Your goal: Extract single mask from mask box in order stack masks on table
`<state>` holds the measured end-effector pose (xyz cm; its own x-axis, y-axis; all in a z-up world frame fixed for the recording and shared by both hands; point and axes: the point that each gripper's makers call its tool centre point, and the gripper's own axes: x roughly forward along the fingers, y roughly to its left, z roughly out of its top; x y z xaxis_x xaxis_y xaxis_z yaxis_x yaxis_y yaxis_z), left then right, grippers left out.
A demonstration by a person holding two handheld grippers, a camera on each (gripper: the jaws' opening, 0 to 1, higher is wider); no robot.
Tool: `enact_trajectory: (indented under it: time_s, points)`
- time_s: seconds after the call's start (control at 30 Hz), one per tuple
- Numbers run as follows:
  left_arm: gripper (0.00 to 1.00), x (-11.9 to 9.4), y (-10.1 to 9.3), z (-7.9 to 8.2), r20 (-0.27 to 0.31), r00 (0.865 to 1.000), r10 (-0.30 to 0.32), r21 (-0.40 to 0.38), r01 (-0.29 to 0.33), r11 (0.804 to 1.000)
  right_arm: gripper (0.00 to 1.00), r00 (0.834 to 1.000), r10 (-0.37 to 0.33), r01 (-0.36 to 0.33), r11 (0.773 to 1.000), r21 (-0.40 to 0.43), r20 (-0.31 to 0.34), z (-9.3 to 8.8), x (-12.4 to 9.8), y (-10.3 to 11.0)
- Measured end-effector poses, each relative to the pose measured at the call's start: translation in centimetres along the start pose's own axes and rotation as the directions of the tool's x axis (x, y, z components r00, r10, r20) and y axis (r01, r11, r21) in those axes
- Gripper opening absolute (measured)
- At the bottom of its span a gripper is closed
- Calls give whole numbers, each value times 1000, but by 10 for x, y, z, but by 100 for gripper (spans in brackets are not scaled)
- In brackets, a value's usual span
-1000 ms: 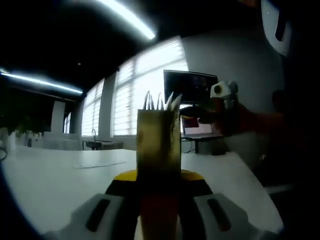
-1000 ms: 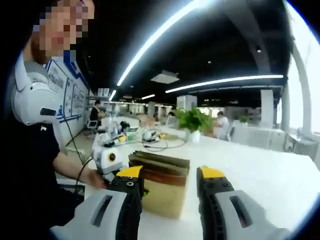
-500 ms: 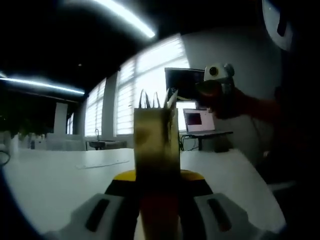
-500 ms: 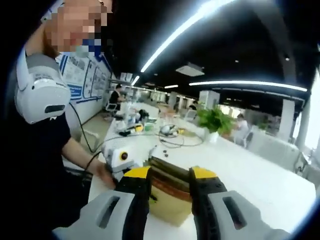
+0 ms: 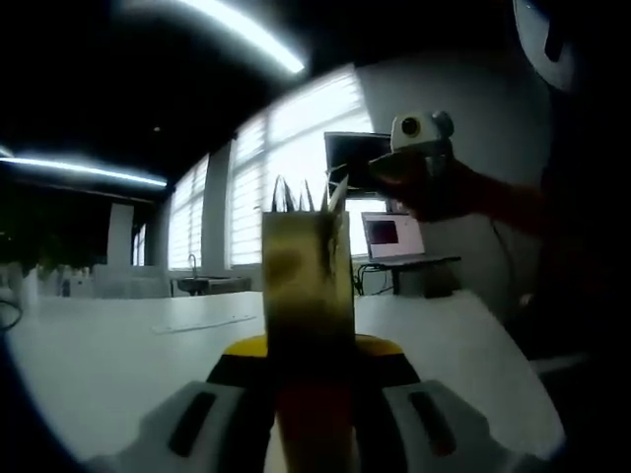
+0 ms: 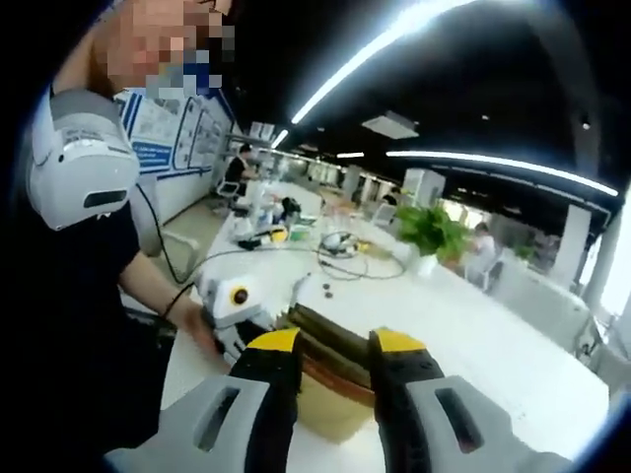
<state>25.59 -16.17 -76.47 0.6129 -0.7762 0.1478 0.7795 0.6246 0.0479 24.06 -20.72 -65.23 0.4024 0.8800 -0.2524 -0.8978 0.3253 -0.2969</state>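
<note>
My left gripper (image 5: 311,347) is shut on the mask box (image 5: 306,286), a tall gold-brown carton held upright over the white table (image 5: 108,360). White mask edges (image 5: 306,194) stick out of its top. A flat mask (image 5: 197,323) lies on the table to the left, beyond the box. My right gripper (image 5: 419,138), in a person's hand, hovers at the box's upper right. In the right gripper view, my right gripper (image 6: 335,345) has its yellow-tipped jaws a narrow gap apart, just over the box (image 6: 330,399). The left gripper (image 6: 237,301) grips the box's far side.
A monitor and a laptop (image 5: 394,236) stand at the table's far right end, in front of bright windows. The person (image 6: 89,325) stands close on the left of the right gripper view. Cables and tools (image 6: 335,246) and a green plant (image 6: 429,229) sit further along the long table.
My right gripper's jaws have narrowed. It has risen and come in over the top of the box. My left gripper keeps the box still.
</note>
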Motion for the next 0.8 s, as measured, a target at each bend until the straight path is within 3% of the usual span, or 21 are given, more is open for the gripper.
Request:
enact_trajectory:
  time_s: [0.27, 0.5, 0.6, 0.8]
  points:
    - [31, 1, -2, 1, 0, 1000, -1, 3, 1, 1000, 23, 993, 41, -50, 996, -77, -114, -13, 7, 5]
    - [31, 1, -3, 2, -1, 1000, 0, 6, 0, 1000, 20, 985, 70, -91, 987, -130, -156, -13, 9, 4]
    - [31, 1, -3, 2, 0, 1000, -1, 7, 1, 1000, 20, 976, 70, -114, 970, -214, -204, -15, 9, 3]
    - [31, 0, -1, 1, -1, 1000, 0, 9, 0, 1000, 20, 963, 100, -170, 946, -275, -251, -14, 16, 8]
